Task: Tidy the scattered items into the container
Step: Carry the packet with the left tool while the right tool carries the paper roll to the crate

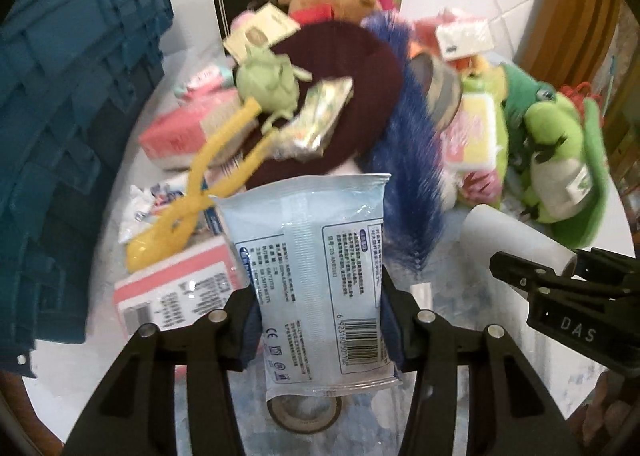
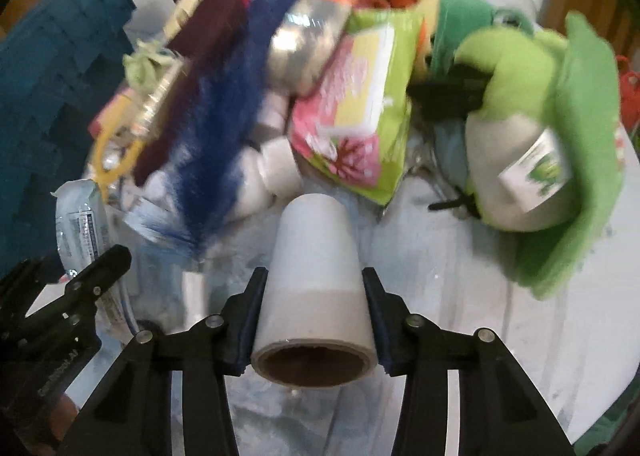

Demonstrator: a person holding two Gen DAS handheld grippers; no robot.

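- While both tools point steeply down over the cluttered tabletop (image 2: 460, 256), each carries one item, presumably bound for the blue crate (image 1: 76, 127) at the left.
- Left tool (image 1: 320, 320): clamped across a pale blue wipes packet (image 1: 316, 276), glossy film, barcode facing the camera.
- Right tool (image 2: 314, 320): closed on a white paper roll (image 2: 314, 276), brown cardboard core end-on, held lengthwise for a stable grip.

A pale blue wipes packet (image 1: 320, 280), printed with text and a barcode, stands upright, clamped at its lower half. A white paper roll (image 2: 314, 292) with a brown cardboard core is clamped at its sides, core end toward the camera. The dark blue ribbed container (image 1: 68, 127) stands at the left. Scattered items include yellow tongs (image 1: 200, 191), a blue furry duster (image 1: 404, 159) and a green plush toy (image 1: 560, 147).
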